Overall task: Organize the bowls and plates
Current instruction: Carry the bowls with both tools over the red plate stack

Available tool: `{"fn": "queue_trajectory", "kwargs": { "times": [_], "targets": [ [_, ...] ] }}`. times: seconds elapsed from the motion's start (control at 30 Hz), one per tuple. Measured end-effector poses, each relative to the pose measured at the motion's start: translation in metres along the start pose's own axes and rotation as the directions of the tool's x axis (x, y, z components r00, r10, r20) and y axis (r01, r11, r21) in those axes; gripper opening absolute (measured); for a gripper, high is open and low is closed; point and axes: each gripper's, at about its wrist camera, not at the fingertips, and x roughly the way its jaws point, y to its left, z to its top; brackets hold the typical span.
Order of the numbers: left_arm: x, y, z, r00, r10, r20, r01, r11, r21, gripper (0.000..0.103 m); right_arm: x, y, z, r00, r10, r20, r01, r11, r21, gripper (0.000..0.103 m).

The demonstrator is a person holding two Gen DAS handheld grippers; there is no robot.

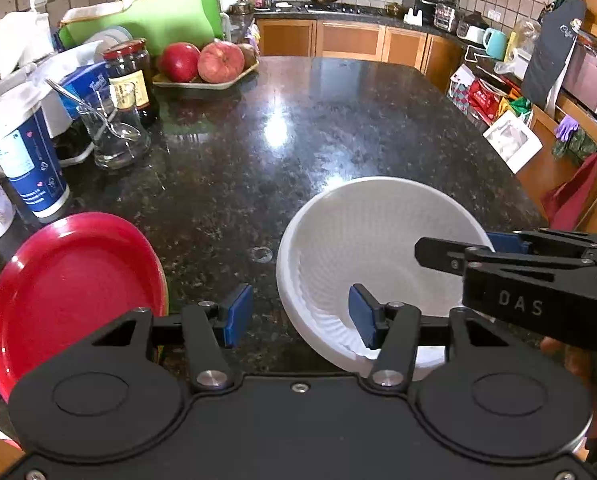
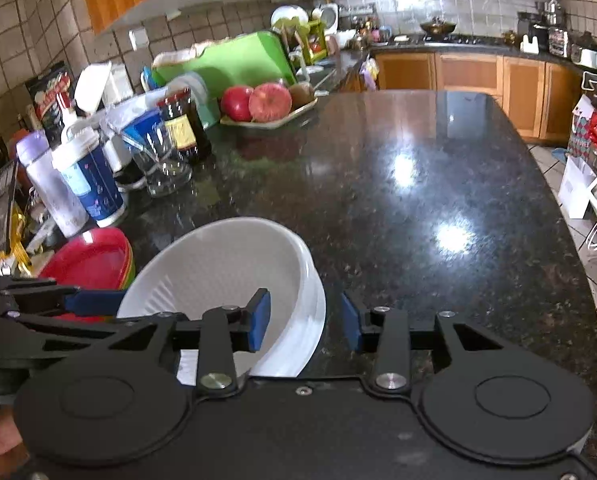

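The step looked like grabbing the white bowls [image 1: 362, 240]. They sat nested on the table [image 1: 298, 120], low and right of the middle in the left view. Both grippers were open. The left gripper [image 1: 300, 314] had one pad inside the bowls and one outside, over the near left rim. The right gripper [image 2: 304, 322] straddled the right rim the same way. Next, both probably needed to squeeze shut. The red plates [image 1: 70, 280] lay at the lower left.
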Motion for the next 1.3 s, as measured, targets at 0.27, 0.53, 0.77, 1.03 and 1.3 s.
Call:
{"fn": "queue_trajectory", "kwargs": {
  "times": [0.27, 0.53, 0.77, 1.03, 1.3],
  "targets": [
    [0.013, 0.002, 0.005, 0.999, -0.009, -0.032, 0.008, 1.0, -0.011, 0.059, 0.017, -0.005, 0.001, 0.998, 0.005, -0.059, -0.003, 1.0, 0.025, 0.038],
    [0.023, 0.0, 0.005, 0.999, -0.004, -0.052, 0.003, 1.0, -0.017, 0.057, 0.027, -0.004, 0.001, 0.995, 0.028, -0.093, -0.026, 0.999, 0.021, 0.038],
    [0.028, 0.0, 0.006, 0.998, 0.002, -0.067, -0.004, 1.0, -0.028, 0.056, 0.032, -0.007, 0.002, 0.992, 0.047, -0.117, -0.044, 0.999, 0.023, 0.036],
    [0.024, -0.011, 0.003, 0.998, 0.0, -0.058, -0.002, 1.0, -0.028, 0.048, 0.028, -0.007, 0.001, 0.989, 0.086, -0.123, -0.084, 0.996, 0.024, 0.018],
    [0.021, -0.019, 0.002, 0.999, 0.014, -0.04, -0.015, 0.999, -0.03, 0.047, 0.02, -0.012, -0.001, 0.991, 0.091, -0.102, -0.09, 0.996, 0.012, 0.017]
  ]
}}
